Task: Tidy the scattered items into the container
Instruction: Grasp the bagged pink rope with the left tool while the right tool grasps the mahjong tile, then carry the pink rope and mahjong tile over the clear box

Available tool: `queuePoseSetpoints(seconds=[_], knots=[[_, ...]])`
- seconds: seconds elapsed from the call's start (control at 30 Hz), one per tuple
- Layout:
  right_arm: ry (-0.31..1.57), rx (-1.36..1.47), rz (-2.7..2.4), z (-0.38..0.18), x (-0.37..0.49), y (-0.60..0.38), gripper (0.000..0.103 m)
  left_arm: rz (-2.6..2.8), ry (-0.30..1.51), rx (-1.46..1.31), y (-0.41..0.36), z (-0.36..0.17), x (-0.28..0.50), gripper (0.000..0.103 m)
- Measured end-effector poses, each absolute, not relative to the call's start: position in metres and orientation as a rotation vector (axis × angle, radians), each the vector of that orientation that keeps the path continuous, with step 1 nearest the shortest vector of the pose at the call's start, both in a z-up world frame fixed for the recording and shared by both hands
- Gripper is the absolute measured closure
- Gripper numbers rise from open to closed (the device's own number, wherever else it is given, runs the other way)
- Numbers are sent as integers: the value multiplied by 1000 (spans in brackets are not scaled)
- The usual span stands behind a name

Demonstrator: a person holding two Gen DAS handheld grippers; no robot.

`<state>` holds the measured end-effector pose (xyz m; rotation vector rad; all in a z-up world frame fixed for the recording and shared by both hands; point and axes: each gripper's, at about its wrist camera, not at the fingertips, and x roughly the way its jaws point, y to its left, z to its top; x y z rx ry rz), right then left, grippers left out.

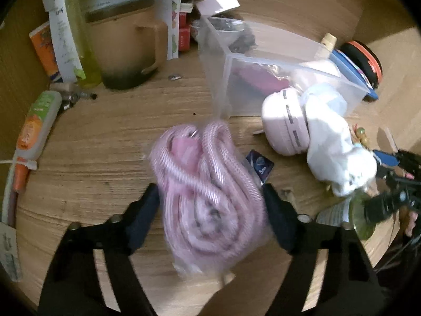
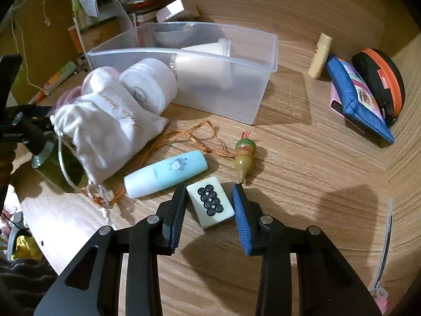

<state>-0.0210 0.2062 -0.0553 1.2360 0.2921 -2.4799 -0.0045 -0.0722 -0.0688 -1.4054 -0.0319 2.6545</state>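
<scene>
Left gripper [image 1: 210,200] clamps a clear bag of coiled pink cord [image 1: 208,192] between both fingers, bag lifted off the wooden table [image 1: 105,142], blurred. Clear plastic container [image 1: 263,60] sits beyond the bag, toward the table's far side; pink round case [image 1: 282,123] and white drawstring pouch [image 1: 334,142] lie against its near wall.

Right gripper [image 2: 209,197] is spread apart, fingers either side of a mahjong tile [image 2: 210,205] lying flat on the table [image 2: 315,173]; cannot tell if the pads touch it, tile not gripped. Light blue highlighter [image 2: 165,177] lies just left of the tile, almost touching the left finger. Small gourd charm [image 2: 244,158] with orange braided string sits just beyond the tile. Container [image 2: 236,97] is further back, centre of table, with white items inside. Blue pouch [image 2: 360,97], black-and-orange zip case [image 2: 379,79] and cream tube [image 2: 319,55] sit near the far right edge, well apart from the gripper.
</scene>
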Motion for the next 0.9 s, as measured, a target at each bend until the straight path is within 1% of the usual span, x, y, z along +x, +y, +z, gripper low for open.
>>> queuePoseSetpoints(seconds=[0.03, 0.13, 0.37, 0.63, 0.77, 0.9], knots=[[287, 1227, -2487, -53, -20, 207, 71, 2661, -14, -1400, -74, -67, -2, 35], [267, 1195, -2511, -43, -16, 208, 71, 2665, 51, -1380, -81, -63, -2, 36], [259, 1109, -2568, -17, -15, 209, 71, 2771, -53, -1315, -103, -46, -6, 37], [235, 1018, -2609, 8, -23, 206, 71, 2865, -37, -1185, -101, -20, 1, 37], [230, 976, -2625, 15, -26, 204, 71, 2879, -95, -1117, -102, -4, 4, 37], [225, 930, -2633, 24, -31, 201, 71, 2888, -97, -1023, -94, 16, 8, 37]])
